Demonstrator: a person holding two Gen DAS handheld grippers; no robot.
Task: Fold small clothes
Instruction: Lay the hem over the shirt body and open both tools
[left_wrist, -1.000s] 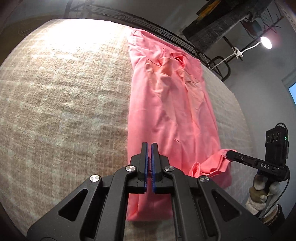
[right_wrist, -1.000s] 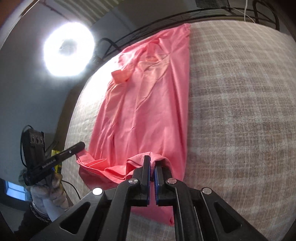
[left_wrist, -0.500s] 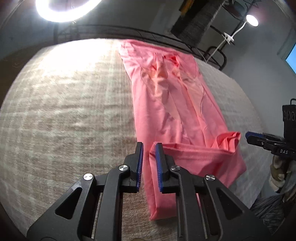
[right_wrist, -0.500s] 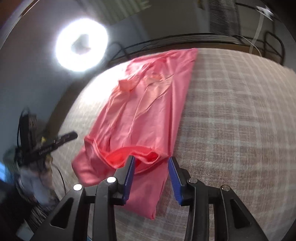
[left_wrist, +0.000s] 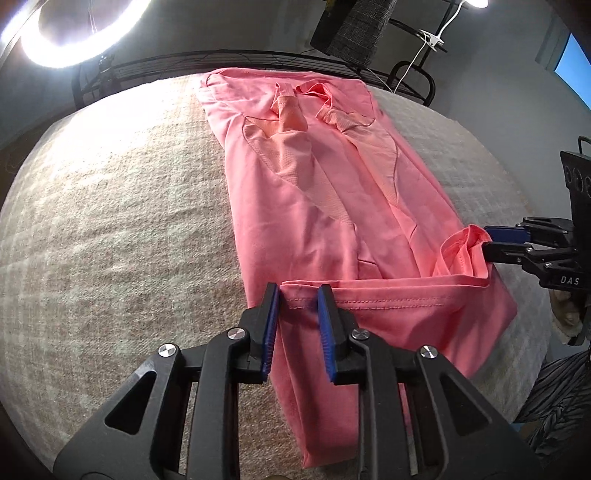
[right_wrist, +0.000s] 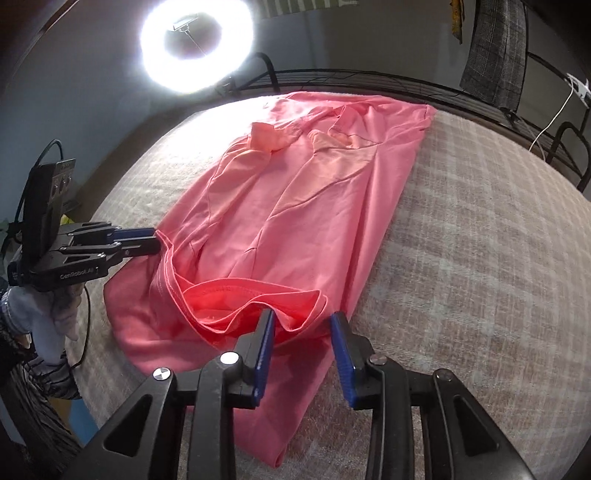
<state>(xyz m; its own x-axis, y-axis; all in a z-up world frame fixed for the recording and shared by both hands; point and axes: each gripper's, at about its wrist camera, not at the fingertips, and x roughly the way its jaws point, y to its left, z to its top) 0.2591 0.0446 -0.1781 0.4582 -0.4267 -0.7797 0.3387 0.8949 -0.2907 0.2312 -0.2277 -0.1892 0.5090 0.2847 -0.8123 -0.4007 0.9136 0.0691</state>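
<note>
A pink garment (left_wrist: 332, 206) lies lengthwise on the beige checked tabletop (left_wrist: 110, 221), collar end far away. Its near hem (left_wrist: 388, 291) is folded back over the body. My left gripper (left_wrist: 298, 295) is opening, and the hem's left corner lies loose between its blue pads. My right gripper (right_wrist: 302, 321) is closing, its jaws apart around the bunched right end of the hem (right_wrist: 251, 295) without pressing it. Each view shows the other one from the side: the right gripper (left_wrist: 493, 243) and the left gripper (right_wrist: 157, 240), each at a corner of the hem.
A black metal rail (left_wrist: 258, 59) runs along the table's far edge. A bright ring light (right_wrist: 195, 40) stands behind it, and a grey checked cloth (right_wrist: 495, 55) hangs at the back. A gloved hand (right_wrist: 44, 317) holds the left gripper beside the table's left edge.
Both grippers were shut on the hem a second ago. Their jaws have since parted, and the hem now rests folded over the garment. Both wrists have rolled and the views have shifted.
</note>
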